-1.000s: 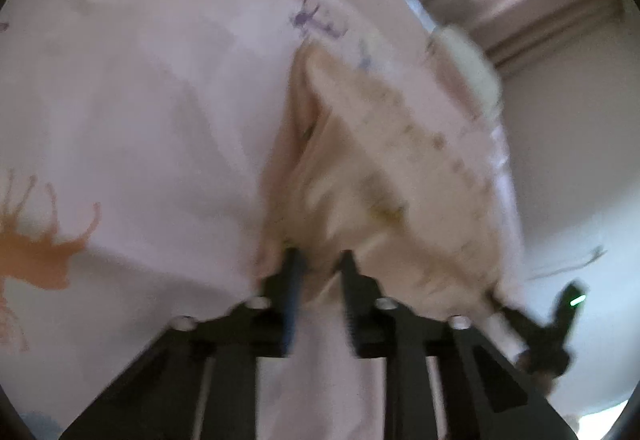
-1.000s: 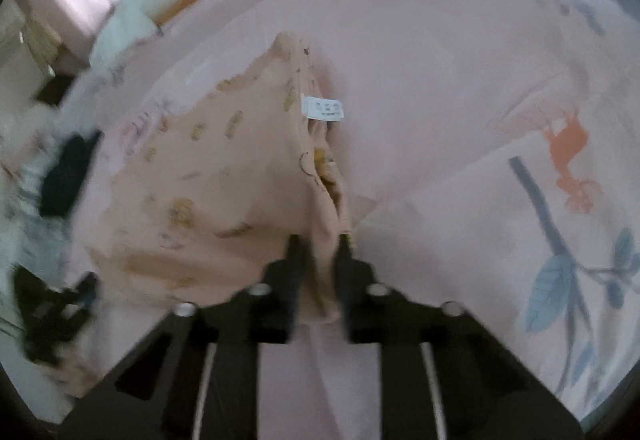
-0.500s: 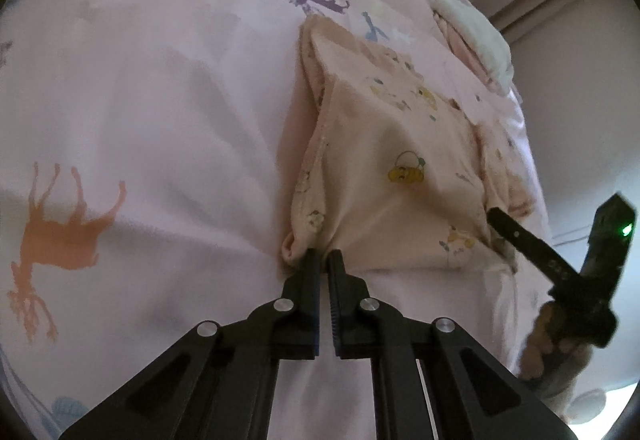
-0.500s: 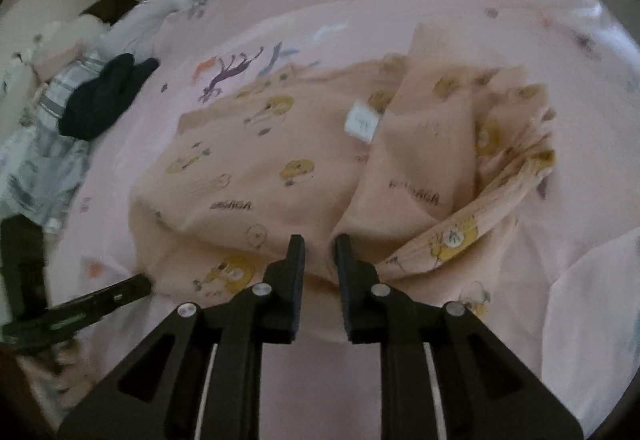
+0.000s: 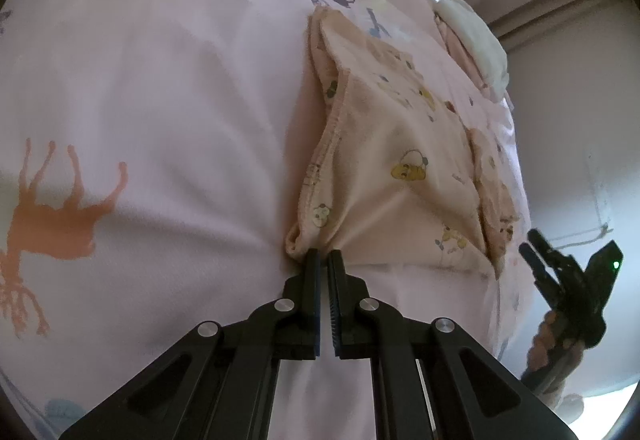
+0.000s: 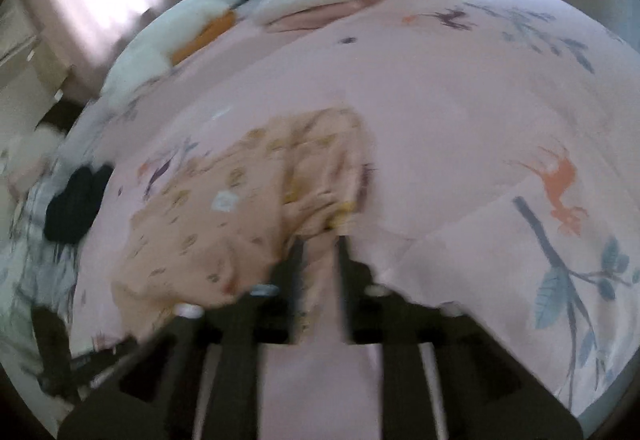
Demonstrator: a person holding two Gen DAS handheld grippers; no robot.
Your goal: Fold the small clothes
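Peach garment (image 5: 400, 160) lies on the pink printed bedsheet (image 5: 160, 80), centre-right of the left wrist frame, hem edge running down to the lower centre. Left gripper (image 5: 324, 260) has its jaws nearly together, only a thin slit between them, tips right at the garment's near corner; looks like it pinches that corner, but the cloth inside the slit isn't visible, so that's a judgement. Right gripper (image 6: 318, 244) sits centre-bottom of its own blurred frame with jaws apart and peach fabric between or behind them; can't tell if it grips. It also shows at lower right of the left view, off the garment's far edge.

Step in hand: probably laying the garment flat before the fold.

To do it well:
- keep the left corner pinned low against the sheet
- right side needs a fresh grab on the bunched folds at centre of its frame, then pull outward to flatten
- tension both corners evenly, or the hem skews
- don't snag the bedsheet along with the cloth
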